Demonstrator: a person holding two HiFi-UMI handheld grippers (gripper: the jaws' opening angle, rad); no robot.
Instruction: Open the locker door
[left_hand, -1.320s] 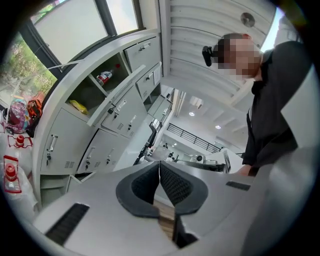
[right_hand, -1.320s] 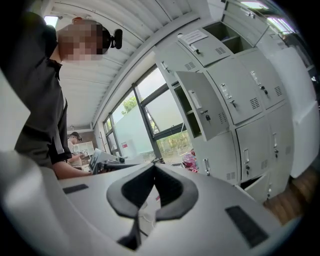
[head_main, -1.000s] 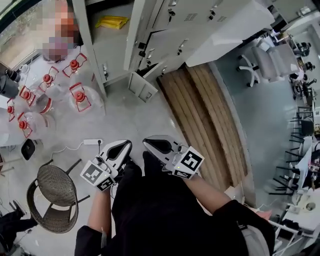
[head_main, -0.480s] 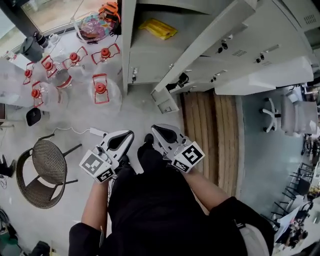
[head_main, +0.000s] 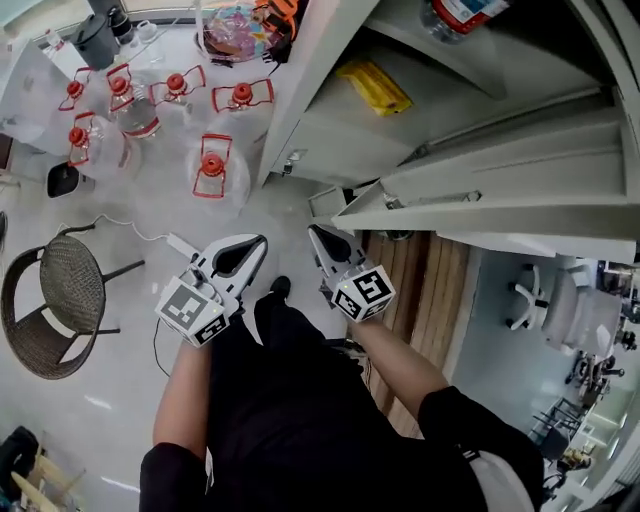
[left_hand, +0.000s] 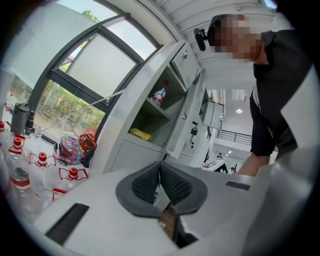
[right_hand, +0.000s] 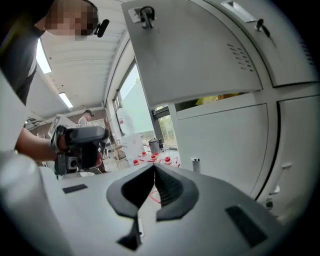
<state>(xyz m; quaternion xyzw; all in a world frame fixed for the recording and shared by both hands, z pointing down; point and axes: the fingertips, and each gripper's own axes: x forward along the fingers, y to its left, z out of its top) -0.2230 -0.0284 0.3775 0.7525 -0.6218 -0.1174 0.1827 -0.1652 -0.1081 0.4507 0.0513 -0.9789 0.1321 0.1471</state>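
Left tongs (head_main: 260, 243): my jaws are squeezed fully together, pads meeting. They grip nothing and touch nothing, out in front of the locker (head_main: 340, 150).
Right tongs (head_main: 314, 234): also closed tip to tip and empty, slightly nearer the locker.
Locker door (right_hand: 200, 55): one, swung open off the locker.
Counts: two tongs. Six water jugs (head_main: 212, 170) with red handles left of the locker. One wicker chair (head_main: 55, 300). Inside the locker, one yellow packet (head_main: 375, 85) and one bottle (head_main: 465, 12).
Left gripper view, not right: the bottle upright on the shelf above the packet.
Right gripper view, not left: my left tongs side-on, and a second person (right_hand: 87, 116) far from the locker.
Head view only: the chair.
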